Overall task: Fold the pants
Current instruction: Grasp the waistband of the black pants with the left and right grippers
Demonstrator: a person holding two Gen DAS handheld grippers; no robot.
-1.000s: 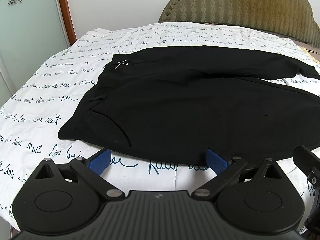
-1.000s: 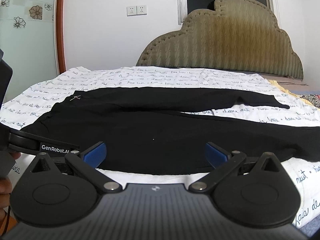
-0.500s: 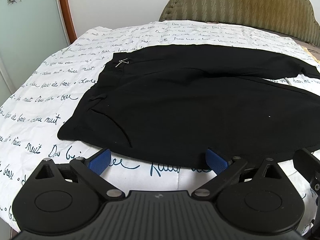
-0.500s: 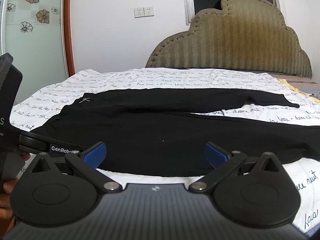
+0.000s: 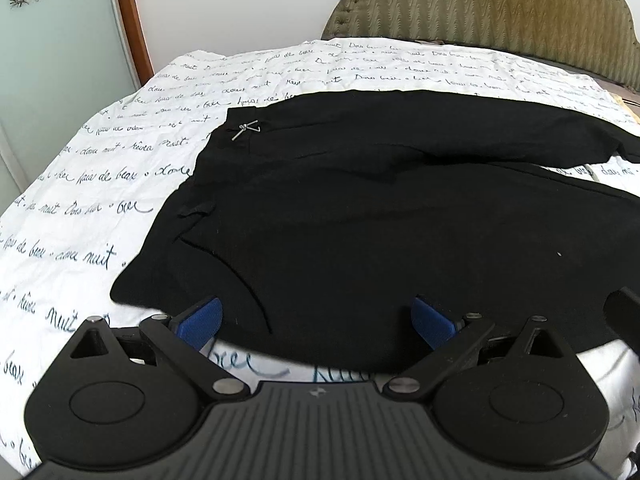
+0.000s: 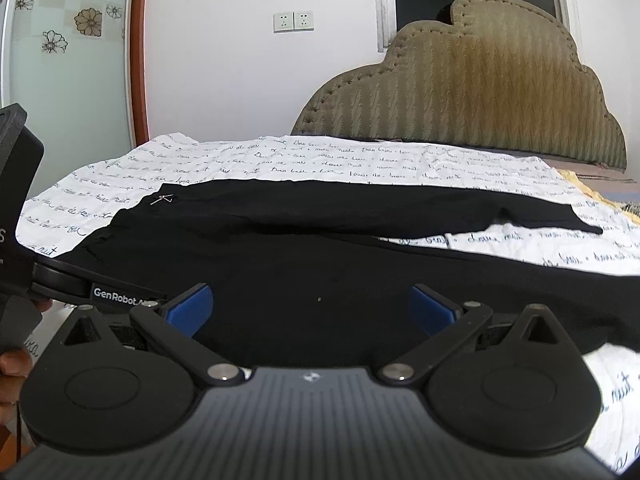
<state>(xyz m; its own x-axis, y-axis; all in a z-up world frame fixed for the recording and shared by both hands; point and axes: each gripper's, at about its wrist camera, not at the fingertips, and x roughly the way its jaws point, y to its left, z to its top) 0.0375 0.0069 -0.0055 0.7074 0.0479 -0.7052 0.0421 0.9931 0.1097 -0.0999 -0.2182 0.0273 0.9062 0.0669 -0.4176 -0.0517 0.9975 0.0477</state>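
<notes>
Left tool [image 5: 316,318], right tool [image 6: 310,306]: both wide open, empty, at near hem. Black fabric pants [image 5: 380,216]: flat on script-print white bedsheet [image 5: 100,184], legs apart. We judge pre-grasp; next we pinch near leg edge.

1. the black pants [image 5: 380,216] lie flat across the bed sheet [image 5: 100,184], so nothing rises from the middle of the bed.
2. bare sheet lies open to the left of the waistband and along the near hem.
3. a strip of bare sheet [image 6: 560,248] shows between the two legs on the right.
4. the padded headboard [image 6: 460,92] walls off the far side.
5. the left gripper [image 6: 24,240] crowds the right gripper's [image 6: 310,306] left flank.
</notes>
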